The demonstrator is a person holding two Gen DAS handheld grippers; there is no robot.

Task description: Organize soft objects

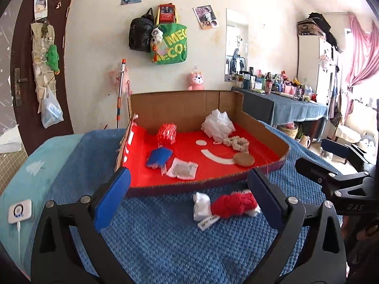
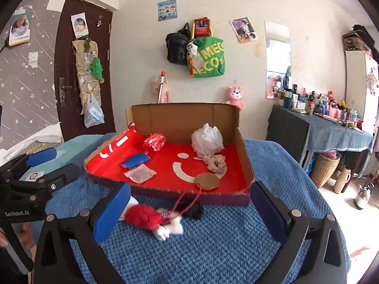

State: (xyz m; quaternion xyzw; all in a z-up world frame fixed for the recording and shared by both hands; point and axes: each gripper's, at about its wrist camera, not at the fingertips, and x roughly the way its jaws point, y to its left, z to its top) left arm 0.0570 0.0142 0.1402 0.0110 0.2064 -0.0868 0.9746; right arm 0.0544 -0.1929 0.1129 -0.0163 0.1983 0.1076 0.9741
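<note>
A red knitted piece with white fluffy trim (image 1: 233, 204) (image 2: 143, 216) lies on the blue bedspread just in front of the cardboard tray (image 1: 189, 105) (image 2: 180, 116). A white cloth with a label (image 1: 201, 206) lies against it, and a black item (image 2: 194, 210) sits beside it. My left gripper (image 1: 188, 178) is open with the red piece lying between and just beyond its fingers, untouched. My right gripper (image 2: 191, 188) is open too, with the same pile ahead of it. In the red-lined tray lie a white mesh puff (image 1: 218, 124), red mesh (image 1: 167, 132), a blue pouch (image 1: 159, 157), a scrunchie (image 1: 238, 142), a round brown pad (image 1: 243, 159) and a sachet (image 1: 182, 170).
The blue bedspread (image 1: 165, 241) covers the bed around the tray. A white device with a cable (image 1: 20, 210) lies at the bed's left edge. A cluttered dresser (image 2: 331, 127), baskets and jugs stand on the right. Bags hang on the wall behind.
</note>
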